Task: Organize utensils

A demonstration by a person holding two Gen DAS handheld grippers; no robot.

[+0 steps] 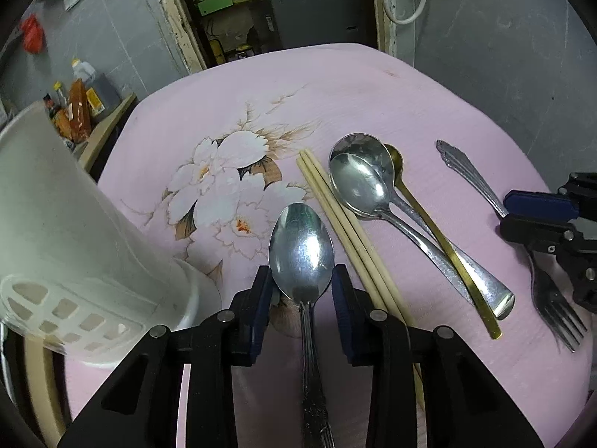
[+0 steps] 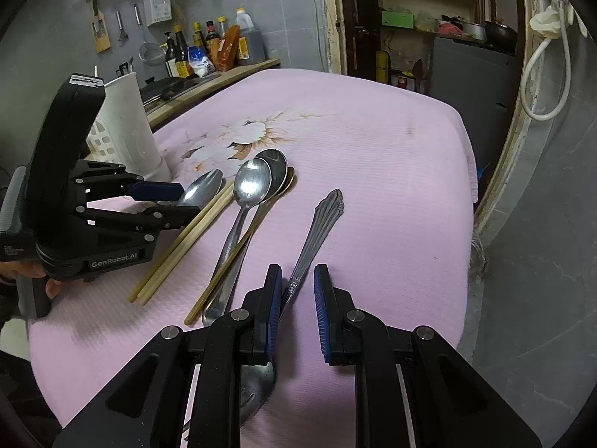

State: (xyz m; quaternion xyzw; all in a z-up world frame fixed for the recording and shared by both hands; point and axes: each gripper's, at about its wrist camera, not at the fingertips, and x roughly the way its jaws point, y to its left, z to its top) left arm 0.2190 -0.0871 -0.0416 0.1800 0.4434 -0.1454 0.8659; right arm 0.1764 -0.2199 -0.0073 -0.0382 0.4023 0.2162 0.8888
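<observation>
Here, shiny steel spoon [image 1: 300,252], ornate handle, bowl up, apparently dented.

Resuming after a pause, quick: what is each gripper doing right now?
Left gripper: closed on the bowl of the silver metal spoon.
Right gripper: astride the ornate-handled silver metal fork; grip cannot be told.

A home kitchen: sauce and oil bottles [image 2: 220,46] line a wooden counter [image 2: 209,86] at upper left, a strainer [image 2: 151,50] hangs on the grey tiled wall, and pots [image 2: 500,33] sit on shelves upper right.
</observation>
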